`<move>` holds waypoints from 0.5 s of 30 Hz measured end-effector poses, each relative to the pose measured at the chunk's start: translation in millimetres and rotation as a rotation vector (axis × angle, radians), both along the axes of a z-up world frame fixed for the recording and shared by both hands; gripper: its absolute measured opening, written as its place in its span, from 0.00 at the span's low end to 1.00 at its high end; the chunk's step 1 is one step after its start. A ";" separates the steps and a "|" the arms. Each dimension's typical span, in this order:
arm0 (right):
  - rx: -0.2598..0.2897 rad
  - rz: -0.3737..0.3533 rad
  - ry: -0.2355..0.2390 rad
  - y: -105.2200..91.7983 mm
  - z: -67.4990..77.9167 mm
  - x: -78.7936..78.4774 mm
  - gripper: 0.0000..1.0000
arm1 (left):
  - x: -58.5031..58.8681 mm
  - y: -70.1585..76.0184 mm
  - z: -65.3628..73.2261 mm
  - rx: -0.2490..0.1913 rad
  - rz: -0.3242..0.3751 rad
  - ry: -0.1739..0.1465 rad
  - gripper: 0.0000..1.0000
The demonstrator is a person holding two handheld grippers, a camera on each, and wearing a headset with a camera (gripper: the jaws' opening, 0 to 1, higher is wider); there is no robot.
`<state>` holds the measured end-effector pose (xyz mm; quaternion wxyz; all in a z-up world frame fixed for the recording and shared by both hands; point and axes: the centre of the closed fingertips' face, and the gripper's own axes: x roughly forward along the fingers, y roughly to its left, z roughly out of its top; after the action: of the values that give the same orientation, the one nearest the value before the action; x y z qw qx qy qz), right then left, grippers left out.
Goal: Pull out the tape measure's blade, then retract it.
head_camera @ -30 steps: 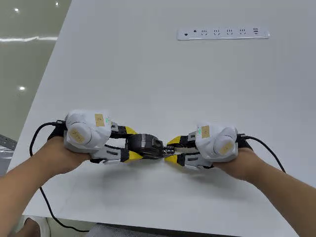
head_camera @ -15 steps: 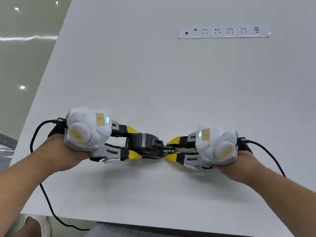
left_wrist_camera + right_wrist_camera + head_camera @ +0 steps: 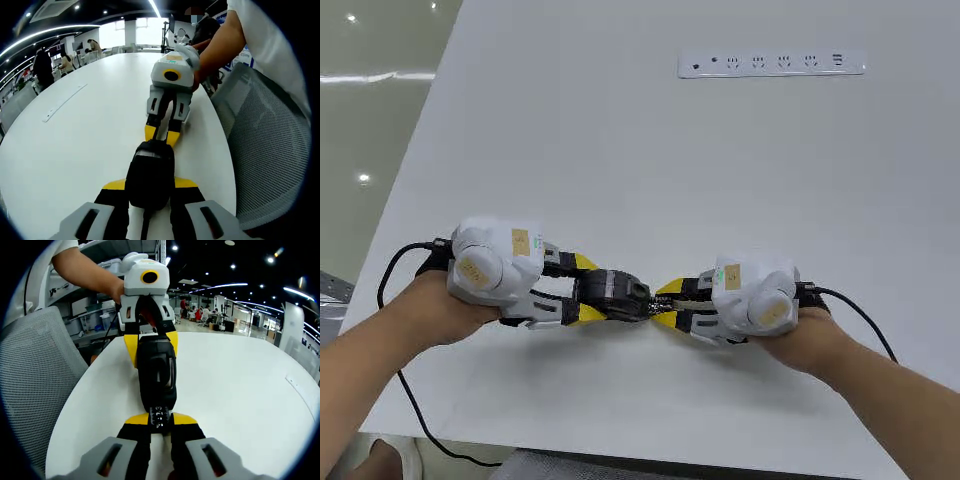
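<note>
A black tape measure (image 3: 612, 293) lies low over the white table, near its front edge. My left gripper (image 3: 588, 296) is shut on its case, yellow fingertips on either side. In the left gripper view the case (image 3: 150, 172) sits between the jaws of my left gripper (image 3: 150, 184). My right gripper (image 3: 666, 303) faces it from the right and is shut on the blade's tip. In the right gripper view a short piece of numbered blade (image 3: 158, 416) comes out of the case (image 3: 156, 367) into my right gripper (image 3: 160, 420). The two grippers almost touch tip to tip.
A white power strip (image 3: 772, 64) lies flat at the far side of the table (image 3: 620, 150). The table's front edge runs just below the hands. A grey mesh chair (image 3: 260, 150) stands off that edge. Cables trail from both grippers.
</note>
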<state>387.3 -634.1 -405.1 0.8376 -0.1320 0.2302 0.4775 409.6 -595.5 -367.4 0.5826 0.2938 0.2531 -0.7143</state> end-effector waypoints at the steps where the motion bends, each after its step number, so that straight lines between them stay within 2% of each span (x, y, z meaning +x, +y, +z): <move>1: -0.001 0.002 0.000 -0.3 -0.6 0.2 0.12 | 0.0 0.0 0.1 0.001 -0.001 0.001 0.28; 8: 0.008 -0.001 0.012 -3.7 -0.7 -2.2 0.12 | 0.1 0.2 0.8 -0.002 0.000 0.005 0.28; 10: -0.011 0.001 0.004 -5.4 -0.9 -3.3 0.12 | -0.6 -0.1 1.0 -0.002 0.000 0.009 0.28; 15: -0.013 -0.004 0.005 -9.2 0.5 -6.0 0.12 | -1.4 -0.1 1.4 -0.003 -0.006 0.008 0.28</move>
<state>381.3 -643.3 -404.5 0.8372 -0.1358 0.2353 0.4747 408.3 -595.6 -366.1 0.5798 0.2908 0.2537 -0.7176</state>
